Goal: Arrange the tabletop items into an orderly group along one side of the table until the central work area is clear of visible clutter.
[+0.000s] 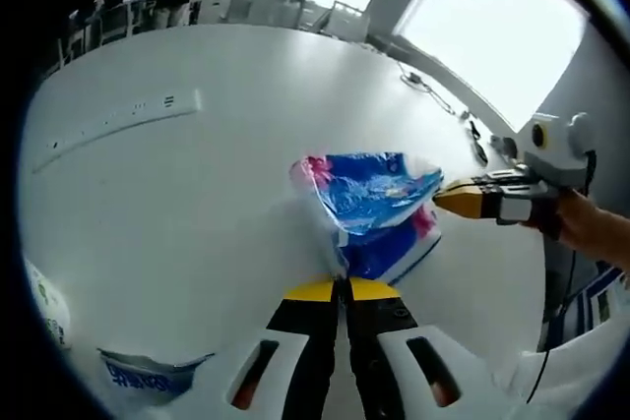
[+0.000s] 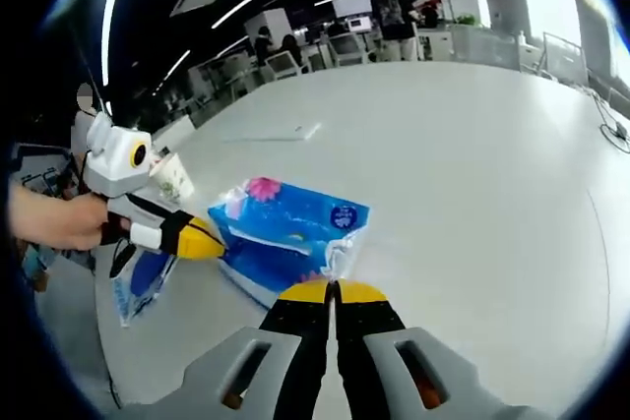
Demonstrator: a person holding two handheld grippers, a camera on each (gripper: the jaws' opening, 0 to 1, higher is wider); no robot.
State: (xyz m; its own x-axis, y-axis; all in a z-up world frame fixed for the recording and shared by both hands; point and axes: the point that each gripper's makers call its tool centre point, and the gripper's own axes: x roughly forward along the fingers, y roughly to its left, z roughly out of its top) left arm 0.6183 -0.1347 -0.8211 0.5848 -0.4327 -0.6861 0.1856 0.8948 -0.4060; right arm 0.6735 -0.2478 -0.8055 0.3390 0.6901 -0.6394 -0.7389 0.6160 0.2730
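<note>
A blue and pink tissue pack (image 1: 374,204) in clear wrap lies in the middle of the white table (image 1: 197,204). My left gripper (image 1: 341,285) is shut on the wrap's near edge. My right gripper (image 1: 440,199) comes in from the right, shut on the pack's far corner. In the right gripper view the same pack (image 2: 295,228) sits just ahead of my right gripper (image 2: 332,288), whose yellow tips pinch a flap of wrap. The left gripper (image 2: 219,243), held by a hand (image 2: 54,218), meets the pack's left end.
A paper cup (image 2: 172,176) and a blue-and-white bag (image 2: 143,287) sit near the table edge beside the left gripper. The bag (image 1: 148,376) and cup (image 1: 44,302) also lie low on the left. A long white strip (image 1: 118,125) and cables (image 1: 423,81) lie farther off.
</note>
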